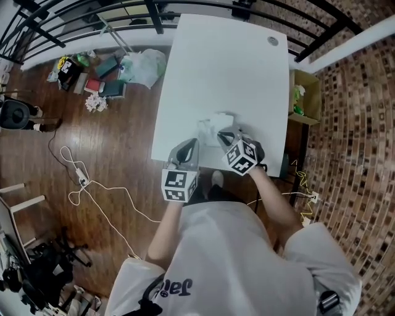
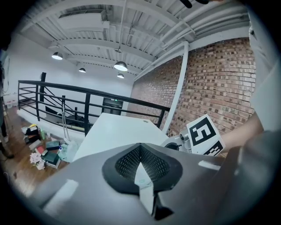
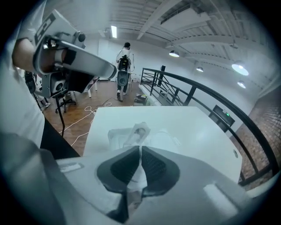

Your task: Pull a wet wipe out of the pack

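Note:
The white wet wipe pack [image 1: 220, 125] lies near the front edge of the white table [image 1: 216, 62]. In the right gripper view the pack [image 3: 153, 137] has its flap [image 3: 139, 131] raised. My right gripper [image 1: 224, 136] is just in front of the pack, and its jaws [image 3: 140, 153] are shut on a white wipe [image 3: 137, 175] that runs back between them. My left gripper [image 1: 192, 144] is held at the table's front left, away from the pack. Its jaws [image 2: 139, 151] are shut with a thin pale strip [image 2: 143, 182] between them. The pack is hidden in the left gripper view.
A black railing [image 1: 154, 18] runs behind the table. Bags and books [image 1: 111, 74] lie on the wooden floor to the left, with a white cable [image 1: 92, 188]. A cardboard box [image 1: 303, 92] stands at the right. A person [image 3: 124, 61] stands far off.

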